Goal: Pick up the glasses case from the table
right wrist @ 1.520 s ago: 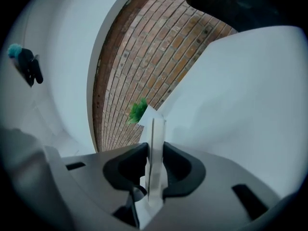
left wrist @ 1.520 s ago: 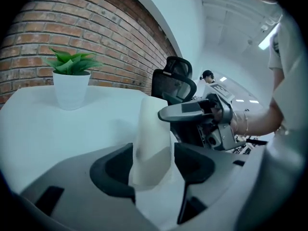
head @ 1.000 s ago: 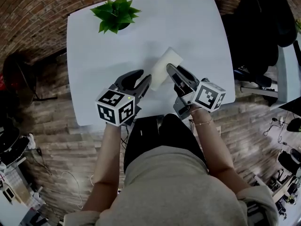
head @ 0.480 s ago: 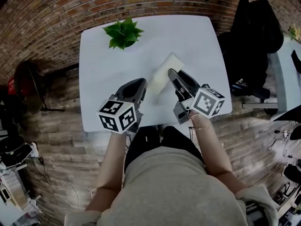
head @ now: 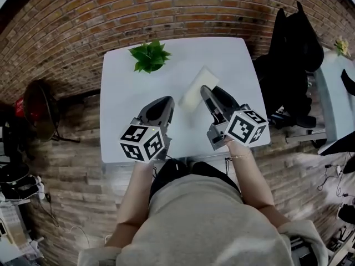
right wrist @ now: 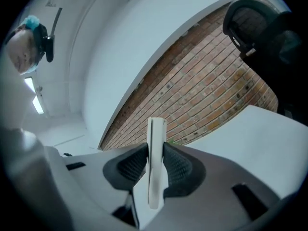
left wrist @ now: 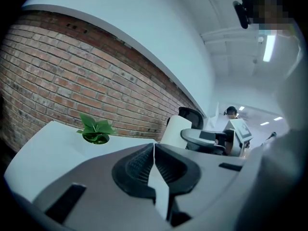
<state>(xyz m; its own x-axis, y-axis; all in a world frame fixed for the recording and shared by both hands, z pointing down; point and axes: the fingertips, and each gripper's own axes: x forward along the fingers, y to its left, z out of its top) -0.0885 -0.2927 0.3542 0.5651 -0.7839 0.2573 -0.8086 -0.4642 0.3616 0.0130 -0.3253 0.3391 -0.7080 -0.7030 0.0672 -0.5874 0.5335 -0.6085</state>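
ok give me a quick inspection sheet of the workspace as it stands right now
surface: white table, no spills seen
job's things: glasses case clamped in right tongs, seemingly lifted off the table
clutter: potted plant at the far left corner
grippers: left tongs shut, empty; right tongs shut on the case
cables: loose leads on the floor, right side
surroundings: brick wall; dark clothing draped over a chair at right

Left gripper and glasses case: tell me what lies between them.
Nothing: the head view shows only bare table between the shut left gripper and the glasses case in the right gripper.
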